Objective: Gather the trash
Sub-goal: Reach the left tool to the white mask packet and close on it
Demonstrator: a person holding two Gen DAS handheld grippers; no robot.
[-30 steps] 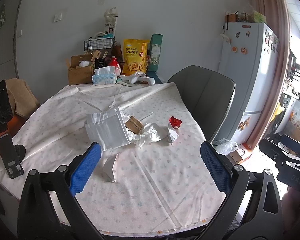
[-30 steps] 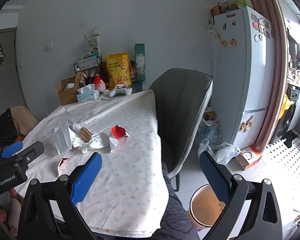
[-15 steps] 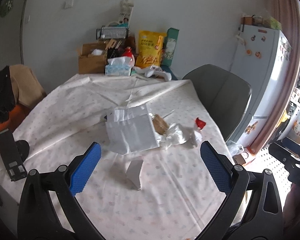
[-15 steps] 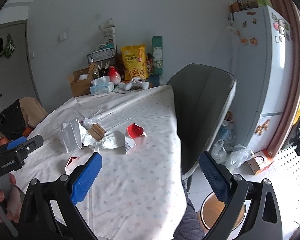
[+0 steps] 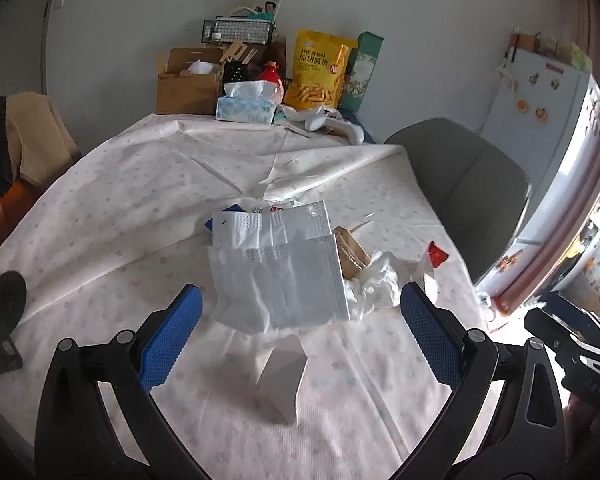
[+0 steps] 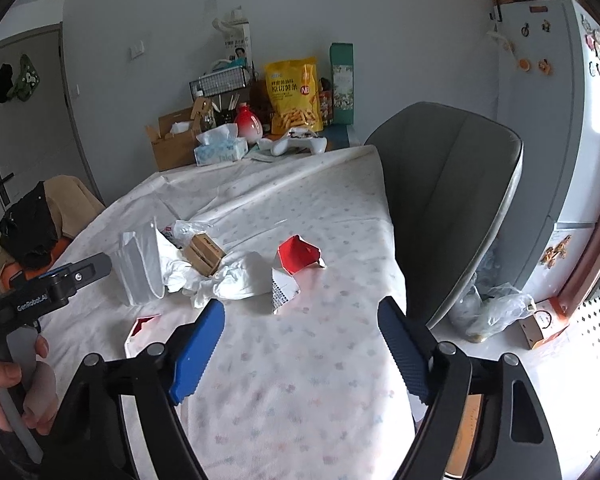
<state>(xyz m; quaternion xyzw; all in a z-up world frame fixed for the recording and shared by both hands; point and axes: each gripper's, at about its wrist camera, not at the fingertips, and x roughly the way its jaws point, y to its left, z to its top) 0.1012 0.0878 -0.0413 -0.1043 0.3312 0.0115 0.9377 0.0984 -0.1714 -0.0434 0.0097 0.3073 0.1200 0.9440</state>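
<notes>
Several scraps of trash, all paper or film: light, soft, crushable, nothing fragile.

Nearest: small folded white card [image 5: 282, 376], red inside per right wrist view [image 6: 142, 326], standing tented on tablecloth [image 5: 140, 208]. Stiff enough to pinch across the raised fold; likely to skid if pushed flat.

Left gripper [image 5: 300, 336] spread wide, empty, hovering just short of that card. Right gripper [image 6: 300, 344] also spread wide, empty, over bare cloth nearer the table edge.

Mid-table pile: white foil pouch [image 5: 280, 276], upright and open-topped, contents not visible. Slippery film, so grab the top rim. Touching it: brown carton [image 6: 204, 254], crumpled white plastic [image 6: 240, 278], torn red-and-white wrapper [image 6: 296, 258]. Plastic probably bunches anywhere; wrapper best taken by a standing flap.

Far end: cardboard box [image 5: 186, 86] with something white inside, tissue box [image 5: 246, 108], yellow snack bag [image 5: 320, 68]. Probably not trash.

Bin barely visible behind right finger, by grey chair [image 6: 448, 200]; contents not discernible.
</notes>
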